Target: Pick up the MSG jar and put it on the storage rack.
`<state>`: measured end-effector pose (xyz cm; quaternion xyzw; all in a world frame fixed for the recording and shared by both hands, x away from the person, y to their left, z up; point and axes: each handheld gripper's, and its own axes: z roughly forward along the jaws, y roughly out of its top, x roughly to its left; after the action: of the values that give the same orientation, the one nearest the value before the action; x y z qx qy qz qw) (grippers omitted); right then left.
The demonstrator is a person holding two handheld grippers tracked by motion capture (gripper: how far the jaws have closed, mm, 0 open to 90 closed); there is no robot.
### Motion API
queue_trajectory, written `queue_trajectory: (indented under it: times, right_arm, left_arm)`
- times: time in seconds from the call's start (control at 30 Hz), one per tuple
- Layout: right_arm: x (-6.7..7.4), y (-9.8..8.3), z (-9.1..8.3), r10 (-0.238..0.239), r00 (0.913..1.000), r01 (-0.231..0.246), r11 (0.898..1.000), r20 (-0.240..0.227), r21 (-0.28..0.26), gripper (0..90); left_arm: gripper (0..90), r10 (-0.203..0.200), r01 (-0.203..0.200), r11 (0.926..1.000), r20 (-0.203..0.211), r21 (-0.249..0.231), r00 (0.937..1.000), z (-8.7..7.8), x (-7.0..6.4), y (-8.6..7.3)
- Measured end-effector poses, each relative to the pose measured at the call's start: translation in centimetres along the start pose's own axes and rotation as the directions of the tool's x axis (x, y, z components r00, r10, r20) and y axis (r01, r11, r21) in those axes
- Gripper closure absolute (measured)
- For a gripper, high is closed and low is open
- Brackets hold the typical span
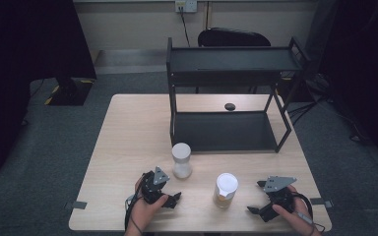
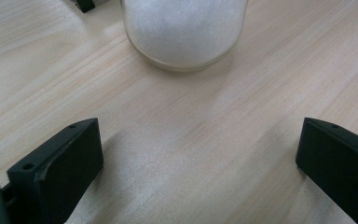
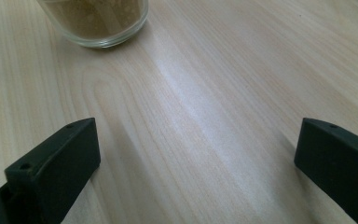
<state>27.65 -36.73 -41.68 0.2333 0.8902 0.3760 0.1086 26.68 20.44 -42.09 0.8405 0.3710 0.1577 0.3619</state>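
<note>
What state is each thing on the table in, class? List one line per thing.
White-powder jar: upright, lid on, untouched.
Brown-powder jar: upright, lid on, untouched.
Black shelf rack: standing, both shelves bare.
Left gripper: open, holding nothing.
Right gripper: open, holding nothing.

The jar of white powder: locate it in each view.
High view: jar of white powder stands centre-left, in front of the black shelf rack.
Left gripper view: jar's base sits top centre, ahead of the open tongs.
Right gripper view: absent.
Shared landmark: the pale wooden table.
</note>
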Motion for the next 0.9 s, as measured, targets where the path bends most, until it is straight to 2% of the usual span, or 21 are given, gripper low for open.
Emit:
queue_trajectory:
  times: [0.13, 0.2, 0.27, 0.33, 0.47, 0.63, 0.9]
  right_arm:
    - [0.0, 0.0, 0.0, 0.000, 1.0000, 0.000, 1.000, 0.000, 0.000, 0.0]
    - [0.0, 0.0, 0.0, -0.001, 1.0000, 0.001, 1.000, 0.000, 0.000, 0.0]
    - [0.0, 0.0, 0.0, 0.001, 1.0000, -0.001, 1.000, 0.000, 0.000, 0.0]
    - [0.0, 0.0, 0.0, 0.000, 1.0000, 0.000, 1.000, 0.000, 0.000, 0.0]
    - [0.0, 0.0, 0.0, 0.000, 1.0000, 0.000, 1.000, 0.000, 0.000, 0.0]
    - [0.0, 0.0, 0.0, 0.000, 1.0000, 0.000, 1.000, 0.000, 0.000, 0.0]
    - [0.0, 0.0, 0.0, 0.000, 1.0000, 0.000, 1.000, 0.000, 0.000, 0.0]
  left_arm:
    - [0.0, -0.023, 0.023, 0.9997, 0.020, 0.000, 0.9995, -0.1, 0.5, 0.1]
    - [0.9, -0.068, 0.068, 0.9977, 0.035, -0.006, 0.9971, -0.2, 0.8, 0.1]
    - [2.0, -0.086, 0.088, 0.9958, 0.054, -0.026, 0.9948, -0.3, 1.1, 0.1]
    - [2.0, -0.075, 0.078, 0.9961, 0.056, -0.043, 0.9956, -0.6, 1.1, 0.2]
    - [1.9, -0.089, 0.096, 0.9920, 0.084, -0.082, 0.9925, -0.9, 1.4, 0.7]
    - [1.9, -0.085, 0.096, 0.9900, 0.102, -0.104, 0.9911, -1.1, 1.6, 1.9]
    - [1.9, -0.082, 0.094, 0.9873, 0.096, -0.128, 0.9921, -0.9, 1.7, 3.7]
